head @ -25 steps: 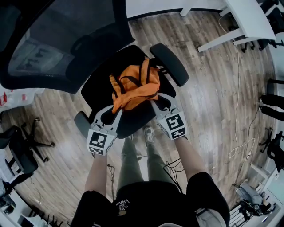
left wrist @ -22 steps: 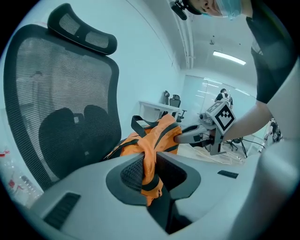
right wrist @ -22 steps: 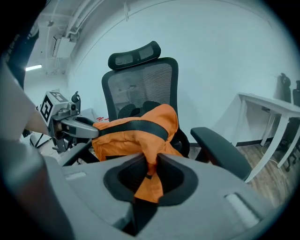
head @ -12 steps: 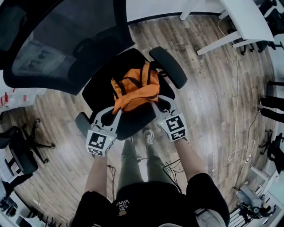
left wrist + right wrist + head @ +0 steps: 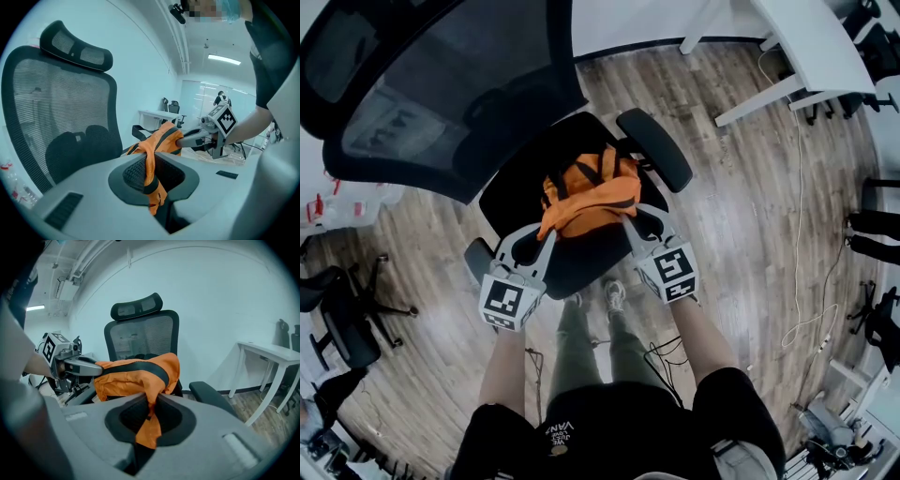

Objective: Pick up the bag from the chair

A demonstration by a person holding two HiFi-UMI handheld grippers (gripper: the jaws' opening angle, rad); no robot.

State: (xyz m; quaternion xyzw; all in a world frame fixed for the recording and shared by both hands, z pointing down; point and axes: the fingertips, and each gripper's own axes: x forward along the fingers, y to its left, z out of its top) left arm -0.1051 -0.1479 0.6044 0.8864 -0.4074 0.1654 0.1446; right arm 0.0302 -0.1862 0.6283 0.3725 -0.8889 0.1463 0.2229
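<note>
An orange bag (image 5: 586, 192) with black straps hangs a little above the seat of a black office chair (image 5: 534, 187), stretched between my two grippers. My left gripper (image 5: 551, 229) is shut on the bag's left edge; orange fabric (image 5: 151, 176) runs pinched between its jaws. My right gripper (image 5: 623, 218) is shut on the bag's right edge, with a fold of the same fabric (image 5: 149, 420) caught in its jaws. In the right gripper view the bag (image 5: 136, 373) bulges in front of the chair's mesh back (image 5: 143, 338), and the left gripper (image 5: 86, 366) shows beyond it.
The chair's right armrest (image 5: 656, 142) lies just beyond the bag and its left armrest (image 5: 478, 262) sits by my left gripper. A white desk (image 5: 797, 47) stands at the far right. A cable (image 5: 811, 281) trails over the wooden floor. Another black chair (image 5: 342, 319) is at left.
Both grippers have lifted slightly with the bag held between them; the bag has bunched up and risen off the seat. The view has shifted a little.
</note>
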